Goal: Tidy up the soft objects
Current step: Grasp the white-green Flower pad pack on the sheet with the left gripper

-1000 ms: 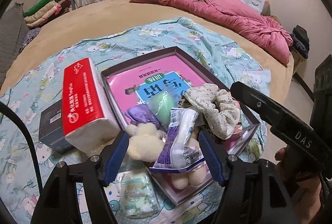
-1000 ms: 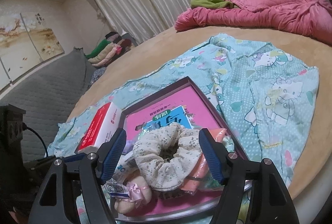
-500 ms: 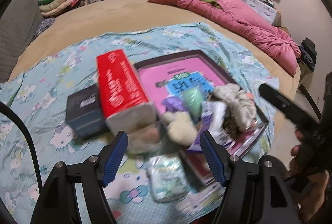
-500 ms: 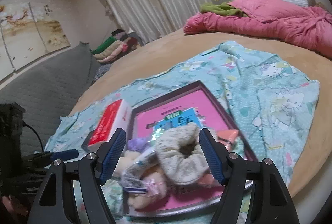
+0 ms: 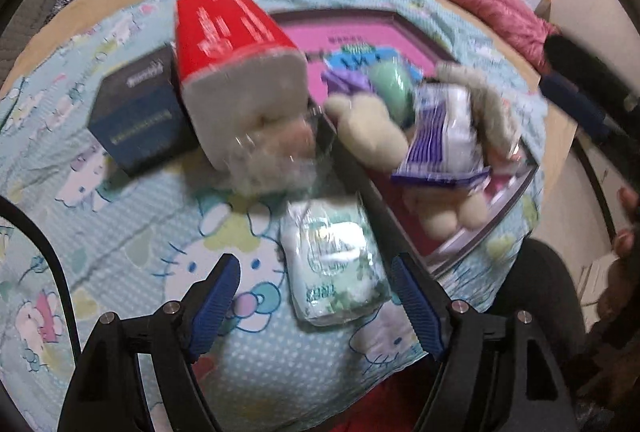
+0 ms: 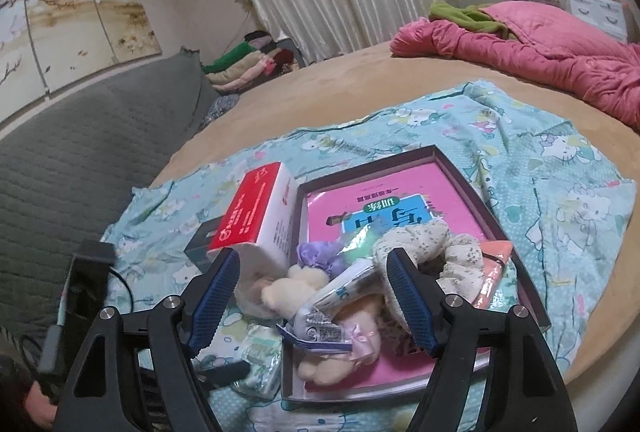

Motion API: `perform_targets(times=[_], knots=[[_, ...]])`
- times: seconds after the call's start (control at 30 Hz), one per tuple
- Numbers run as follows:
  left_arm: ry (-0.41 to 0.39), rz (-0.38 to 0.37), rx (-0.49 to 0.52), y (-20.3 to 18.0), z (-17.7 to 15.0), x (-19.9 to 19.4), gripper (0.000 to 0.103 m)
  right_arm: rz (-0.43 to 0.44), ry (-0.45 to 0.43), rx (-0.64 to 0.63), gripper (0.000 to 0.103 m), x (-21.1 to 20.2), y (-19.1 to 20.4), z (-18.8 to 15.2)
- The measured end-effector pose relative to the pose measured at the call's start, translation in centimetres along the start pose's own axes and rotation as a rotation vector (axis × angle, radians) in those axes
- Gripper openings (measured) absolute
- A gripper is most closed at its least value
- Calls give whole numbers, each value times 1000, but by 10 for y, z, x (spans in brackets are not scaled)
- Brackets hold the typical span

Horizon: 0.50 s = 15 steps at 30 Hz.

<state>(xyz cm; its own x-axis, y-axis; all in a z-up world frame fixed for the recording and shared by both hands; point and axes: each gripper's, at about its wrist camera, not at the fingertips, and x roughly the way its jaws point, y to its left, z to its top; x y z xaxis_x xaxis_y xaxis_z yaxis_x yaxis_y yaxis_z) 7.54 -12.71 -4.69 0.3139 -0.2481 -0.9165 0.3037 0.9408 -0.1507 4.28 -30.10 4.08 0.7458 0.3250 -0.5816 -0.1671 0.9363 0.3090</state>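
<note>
The left gripper (image 5: 316, 302), fingers spread and empty, hovers over a green-and-white soft tissue pack (image 5: 336, 260) lying on the bed's blue cartoon-print sheet (image 5: 132, 232), beside the shallow purple-rimmed box (image 6: 532, 288). The right gripper (image 6: 314, 298), fingers spread and empty, hovers over the box, which holds a cream plush toy (image 6: 288, 290) and a floral fabric scrunchie (image 6: 440, 252).

The sheet (image 5: 132, 232) is pale turquoise with white dots and white cartoon cats. The tissue pack (image 5: 236, 48) is red on top with white print and white at its end. The box (image 5: 140, 120) beside it is dark navy. The tray (image 6: 472, 184) has a dark maroon rim and a pink floor with a blue-and-green label. In it, the bear (image 5: 372, 128) is cream, the scrunchie (image 6: 424, 244) cream with tiny speckles, the sachet (image 5: 444, 136) white with purple stripes. The wipes pack (image 5: 336, 260) is white and green. Both grippers' pads (image 6: 408, 300) are blue on black frames. The quilt (image 6: 540, 60) is pink.
</note>
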Motion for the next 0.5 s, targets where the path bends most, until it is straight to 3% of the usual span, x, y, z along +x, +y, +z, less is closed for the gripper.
perform_targets(times=[0.5], knots=[[61, -16, -32, -2, 3, 38, 78, -1, 54, -49, 77, 18, 9, -5]])
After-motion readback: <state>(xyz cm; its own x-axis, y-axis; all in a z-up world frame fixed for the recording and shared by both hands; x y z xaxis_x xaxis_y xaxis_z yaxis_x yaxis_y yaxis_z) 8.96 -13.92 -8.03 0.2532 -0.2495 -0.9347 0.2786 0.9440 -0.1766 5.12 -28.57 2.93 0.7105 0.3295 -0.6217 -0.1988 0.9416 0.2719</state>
